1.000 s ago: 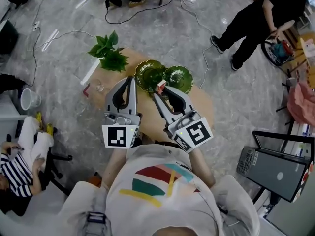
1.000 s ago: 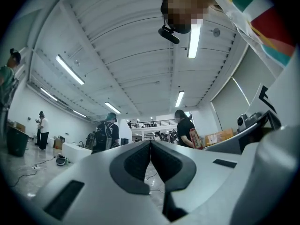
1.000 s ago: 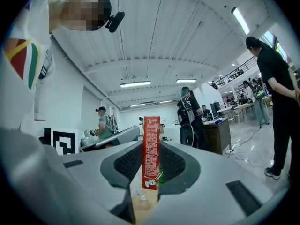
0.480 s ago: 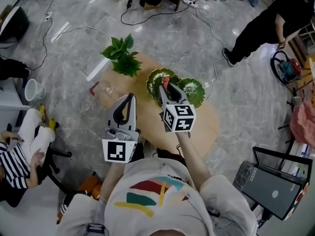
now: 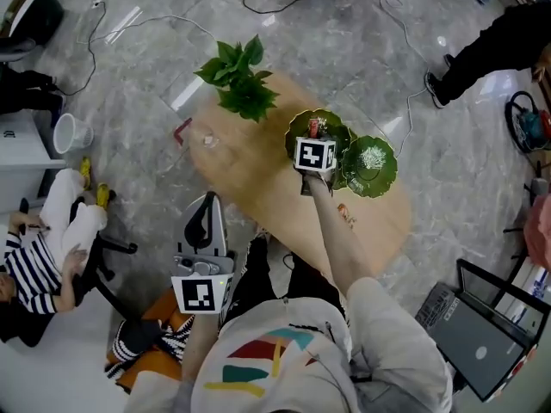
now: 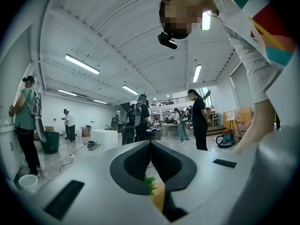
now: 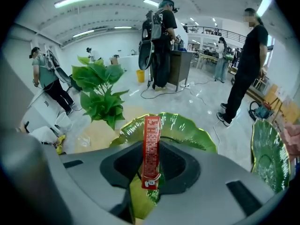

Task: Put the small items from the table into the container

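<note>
Holding a red packet [image 7: 151,146] by its bottom end, the right gripper [image 5: 315,138] hangs right over the green leaf dish [image 5: 295,132]. Its jaws are squeezed tight on the packet. The long, thin packet sticks straight out past the jaws, over the middle of the dish. I cannot tell if the packet touches the dish.

The left gripper [image 5: 207,201] is far from the green leaf dish, pulled back close to the person's body. Its jaws are pressed together at the tips. Nothing is between them.

The green leaf dish sits on a wooden table [image 5: 258,179]. A second green dish [image 5: 383,177] lies just beside the green leaf dish, on the side away from the left gripper. It has something white in it. A leafy plant [image 5: 239,83] stands near the green leaf dish, on its other side, at the far end of the table.

A small orange thing [image 5: 346,217] lies on the table, a little way from the green leaf dish and nearer to the person. It is too small to tell what it is. A small clear thing [image 5: 207,138] lies on the table too, past the plant side of the green leaf dish.
</note>
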The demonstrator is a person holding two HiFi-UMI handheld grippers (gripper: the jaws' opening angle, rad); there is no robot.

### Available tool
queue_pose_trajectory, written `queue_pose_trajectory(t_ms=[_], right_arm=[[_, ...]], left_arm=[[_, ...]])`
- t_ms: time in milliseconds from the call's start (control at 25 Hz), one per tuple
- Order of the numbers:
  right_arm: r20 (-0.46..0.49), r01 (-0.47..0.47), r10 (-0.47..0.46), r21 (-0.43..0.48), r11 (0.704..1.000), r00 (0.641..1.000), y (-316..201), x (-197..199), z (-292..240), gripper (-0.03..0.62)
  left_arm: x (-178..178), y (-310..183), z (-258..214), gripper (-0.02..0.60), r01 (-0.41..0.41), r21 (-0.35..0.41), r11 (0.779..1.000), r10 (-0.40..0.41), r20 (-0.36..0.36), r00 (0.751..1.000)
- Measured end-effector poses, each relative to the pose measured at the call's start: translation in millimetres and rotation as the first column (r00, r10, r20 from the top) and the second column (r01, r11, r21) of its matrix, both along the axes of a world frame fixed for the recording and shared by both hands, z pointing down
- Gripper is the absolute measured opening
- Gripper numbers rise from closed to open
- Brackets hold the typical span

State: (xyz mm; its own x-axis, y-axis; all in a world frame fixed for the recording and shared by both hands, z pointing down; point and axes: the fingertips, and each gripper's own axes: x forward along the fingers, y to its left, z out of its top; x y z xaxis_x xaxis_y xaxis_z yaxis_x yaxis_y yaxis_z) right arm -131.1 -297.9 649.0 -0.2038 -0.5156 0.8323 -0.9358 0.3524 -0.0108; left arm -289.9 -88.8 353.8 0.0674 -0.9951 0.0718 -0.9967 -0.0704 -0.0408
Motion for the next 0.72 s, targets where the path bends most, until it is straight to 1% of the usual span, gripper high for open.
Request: queue_pose_trajectory(t_ms=[120,240,320,440,480,520,600,680,720], right_arm=[[-0.004,-0.01,0.01,-0.045,0.999,1.0,5,2,17,0.11],[-0.012,-0.017,0.016,-0.06,0.998,1.0,3,1,23,0.11],[-0.011,-0.017,0.016,-0.036,0.999,1.0,2,1,19,0.112],[-0.01,-0.022,0.022,0.015,1.0,1.0,-1,0,3,0.149],[-0.001,-0.03,0.03,0.032,0.999,1.0,-3,-1,-5,0.152],[0.018,-0.043,0.042,0.05,0.998,0.999,-4,-1,-14,0.153],[0.085,-0.081,0.074,0.083,0.993,0.994,-4,-3,-38,0.152],[0.175,-0.117,0.098,0.104,0.988,0.98,4,-5,-72,0.152],[0.229,-0.12,0.091,0.117,0.986,0.969,12,-6,-94,0.152]], left_arm=[[-6,6,4,0.008,0.03,-0.008,1.0,-0.03,-0.005,1.0],[-7,1,-3,0.008,0.052,0.02,0.998,-0.052,0.002,0.999],[-6,0,-8,0.008,0.053,0.034,0.998,-0.053,0.01,0.999],[-1,2,-14,0.008,0.045,0.051,0.998,-0.046,0.014,0.999],[0,1,-16,0.008,0.042,0.057,0.997,-0.043,0.016,0.999],[1,0,-19,0.009,0.039,0.064,0.997,-0.04,0.018,0.999],[4,-2,-24,0.008,0.035,0.075,0.997,-0.037,0.027,0.999],[6,-3,-31,0.008,0.035,0.081,0.996,-0.039,0.04,0.998],[7,-5,-35,0.008,0.036,0.086,0.996,-0.04,0.043,0.998]])
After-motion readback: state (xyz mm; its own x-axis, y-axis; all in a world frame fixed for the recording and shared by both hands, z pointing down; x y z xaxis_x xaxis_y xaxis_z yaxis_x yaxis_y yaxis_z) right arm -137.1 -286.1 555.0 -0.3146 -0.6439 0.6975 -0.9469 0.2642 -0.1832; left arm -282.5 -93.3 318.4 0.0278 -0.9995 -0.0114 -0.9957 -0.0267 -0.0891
